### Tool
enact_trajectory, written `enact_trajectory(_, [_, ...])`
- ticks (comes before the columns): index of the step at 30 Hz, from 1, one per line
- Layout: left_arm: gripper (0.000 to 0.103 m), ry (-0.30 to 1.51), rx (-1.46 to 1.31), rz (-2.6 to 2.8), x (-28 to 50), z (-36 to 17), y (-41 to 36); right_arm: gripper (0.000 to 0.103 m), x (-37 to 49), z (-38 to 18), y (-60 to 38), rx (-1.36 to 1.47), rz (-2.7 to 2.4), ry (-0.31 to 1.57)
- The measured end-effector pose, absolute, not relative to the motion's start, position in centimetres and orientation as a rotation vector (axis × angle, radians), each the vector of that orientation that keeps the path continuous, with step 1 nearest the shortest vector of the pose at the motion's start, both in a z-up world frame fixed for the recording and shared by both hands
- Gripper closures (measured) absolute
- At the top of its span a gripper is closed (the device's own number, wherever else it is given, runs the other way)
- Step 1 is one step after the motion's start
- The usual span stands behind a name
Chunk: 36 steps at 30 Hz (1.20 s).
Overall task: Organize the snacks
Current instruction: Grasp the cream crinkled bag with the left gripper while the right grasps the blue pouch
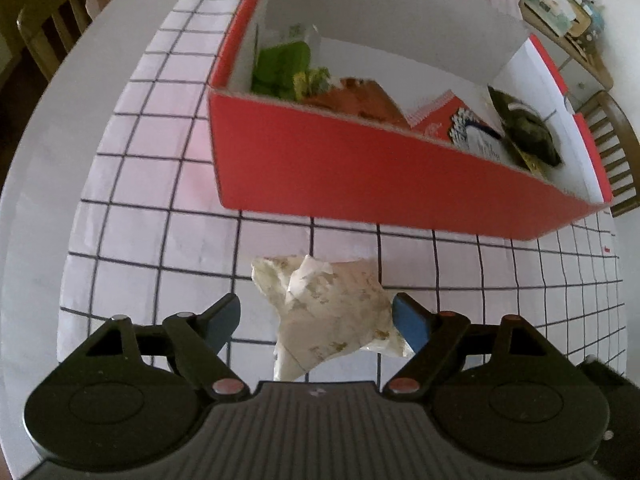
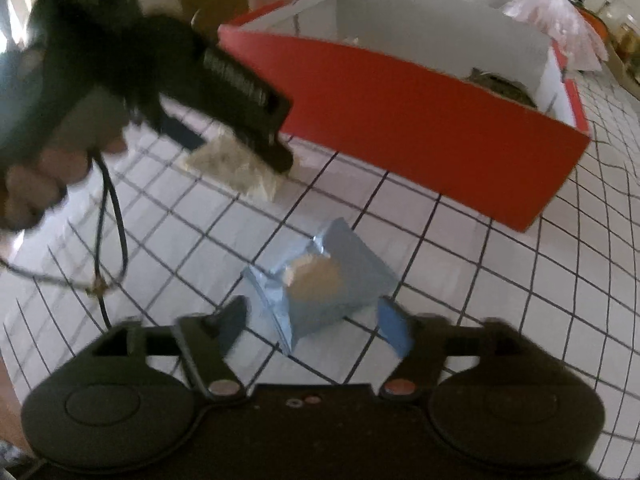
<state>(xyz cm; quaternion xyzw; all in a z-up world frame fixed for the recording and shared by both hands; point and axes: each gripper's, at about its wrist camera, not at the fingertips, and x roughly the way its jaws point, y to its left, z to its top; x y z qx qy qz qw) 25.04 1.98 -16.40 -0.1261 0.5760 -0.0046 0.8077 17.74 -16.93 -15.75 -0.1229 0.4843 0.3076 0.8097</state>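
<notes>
Your cream, crinkled snack packet with faint olive print [image 1: 332, 316] lies on the white tablecloth with a black grid [image 1: 160, 184], just in front of the long red cardboard box with white inner walls [image 1: 360, 176]. Inside that box you can see a green packet [image 1: 282, 66], an orange-red packet [image 1: 356, 100], a red-and-white packet [image 1: 460, 124] and a dark olive packet [image 1: 524, 128], lying side by side along the near wall.

Your left gripper [image 1: 316, 320] points down over the cream packet with its jaws spread wide. The packet sits between the blue fingertips [image 1: 412, 322]; the right-hand tip is at the packet's edge, the left-hand one stands clear, so nothing is grasped.

From the right wrist view, a pale blue foil packet showing a round tan biscuit [image 2: 320, 284] lies on the cloth, near the box's front wall and apart from the cream packet. Your right gripper [image 2: 316, 326] is released too: its jaws stand apart either side of the blue packet, and the blur hides whether the tips touch it. Your left hand [image 2: 40, 176] grips the other tool's handle.
</notes>
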Motion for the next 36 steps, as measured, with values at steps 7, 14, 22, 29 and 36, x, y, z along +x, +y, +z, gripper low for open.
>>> enact_trajectory(7, [0.02, 1.249, -0.273, -0.004, 24.9, -17.4, 1.7, 0.022, 19.3, -16.0, -17.0, -0.093, 0.544, 1.102])
enact_trajectory(14, [0.027, 1.242, -0.266, -0.006, 24.4, -17.6, 1.4, 0.022, 19.8, -17.0, -15.7, -0.087, 0.429, 1.13])
enact_trajectory(22, [0.042, 1.222, -0.243, 0.012, 23.2, -17.3, 1.4, 0.021, 20.0, -17.2, -14.2, -0.127, 0.378, 1.132])
enact_trajectory(29, [0.049, 1.204, -0.265, 0.038, 22.5, -16.8, 2.8, 0.021, 21.0, -17.8, -13.2, -0.115, 0.329, 1.133])
enact_trajectory(36, [0.053, 1.193, -0.281, 0.044, 21.4, -16.6, 3.7, 0.045, 20.3, -17.8, -12.9, -0.125, 0.342, 1.101])
